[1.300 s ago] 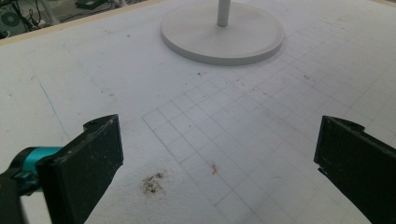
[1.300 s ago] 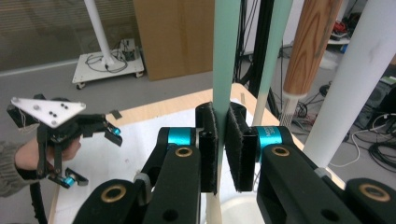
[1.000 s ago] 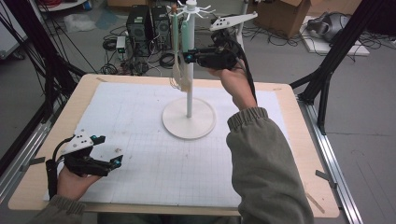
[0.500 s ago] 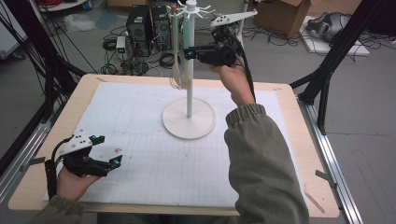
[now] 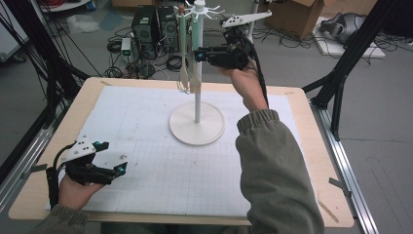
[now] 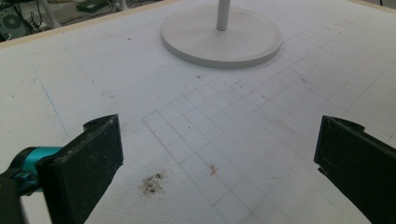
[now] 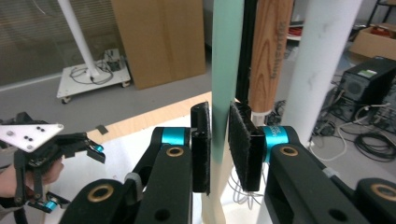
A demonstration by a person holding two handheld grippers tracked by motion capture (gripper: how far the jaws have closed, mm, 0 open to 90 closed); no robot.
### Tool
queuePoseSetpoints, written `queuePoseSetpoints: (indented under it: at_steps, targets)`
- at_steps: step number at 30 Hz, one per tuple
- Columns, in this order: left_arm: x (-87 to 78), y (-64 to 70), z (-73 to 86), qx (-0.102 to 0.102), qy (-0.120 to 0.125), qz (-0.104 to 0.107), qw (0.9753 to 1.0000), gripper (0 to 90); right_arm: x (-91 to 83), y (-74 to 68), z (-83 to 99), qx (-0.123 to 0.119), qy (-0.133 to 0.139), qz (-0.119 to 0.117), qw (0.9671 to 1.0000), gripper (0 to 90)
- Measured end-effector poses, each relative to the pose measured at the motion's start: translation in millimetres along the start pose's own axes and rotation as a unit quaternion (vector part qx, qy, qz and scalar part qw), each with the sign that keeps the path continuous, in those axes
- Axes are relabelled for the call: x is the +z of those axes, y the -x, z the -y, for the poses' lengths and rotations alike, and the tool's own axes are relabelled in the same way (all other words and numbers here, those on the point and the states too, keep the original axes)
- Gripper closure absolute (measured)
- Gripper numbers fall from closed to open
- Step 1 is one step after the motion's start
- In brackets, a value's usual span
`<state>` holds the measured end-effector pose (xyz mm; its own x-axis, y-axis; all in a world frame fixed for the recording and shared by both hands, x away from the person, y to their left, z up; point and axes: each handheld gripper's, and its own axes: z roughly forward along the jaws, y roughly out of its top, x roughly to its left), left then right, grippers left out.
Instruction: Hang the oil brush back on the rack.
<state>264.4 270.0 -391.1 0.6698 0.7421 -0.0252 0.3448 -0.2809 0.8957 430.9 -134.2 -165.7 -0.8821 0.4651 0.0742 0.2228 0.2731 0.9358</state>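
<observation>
The right gripper (image 7: 219, 144) is clamping the mint-green handle (image 7: 226, 70) of a utensil that is hanging from the white rack (image 5: 197, 73), and its two jaws are nearly closed, with the pads pressing on both sides of the handle. I think the grip is placed on the middle of the handle so that the utensil can be lifted off its hook without swinging. The rack is standing on its round base (image 5: 197, 127) in the centre of the white mat (image 5: 146, 170), so both hands can reach it. A wooden-handled whisk (image 5: 182, 73) is hanging just beside the green one. The left gripper (image 5: 104, 165) is resting near the table's front-left corner, with its jaws spread wide and nothing between them.
</observation>
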Motion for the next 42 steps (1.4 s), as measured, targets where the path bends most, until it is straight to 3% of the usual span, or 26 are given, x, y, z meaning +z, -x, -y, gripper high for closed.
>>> queuePoseSetpoints:
  at_steps: [14, 24, 29, 42]
  targets:
    - [1.2, -0.3, 0.6, 0.000, -0.003, 0.000, 1.0000, 1.7, -25.6, -2.3, 16.4, 0.001, 0.007, 0.032, 0.9995, 47.1]
    - [2.9, 0.0, 0.7, -0.002, -0.002, 0.002, 1.0000, 1.7, -29.0, -9.9, 41.8, 0.002, 0.006, 0.030, 0.9995, 33.3]
    - [2.7, -1.0, 0.8, -0.001, -0.003, 0.000, 1.0000, 1.7, -28.8, -12.7, 54.1, -0.003, 0.005, 0.029, 0.9996, 32.4]
    - [2.1, -0.3, 1.2, -0.003, -0.002, -0.001, 1.0000, 1.7, -28.6, -13.7, 89.2, 0.018, 0.004, 0.029, 0.9994, 27.9]
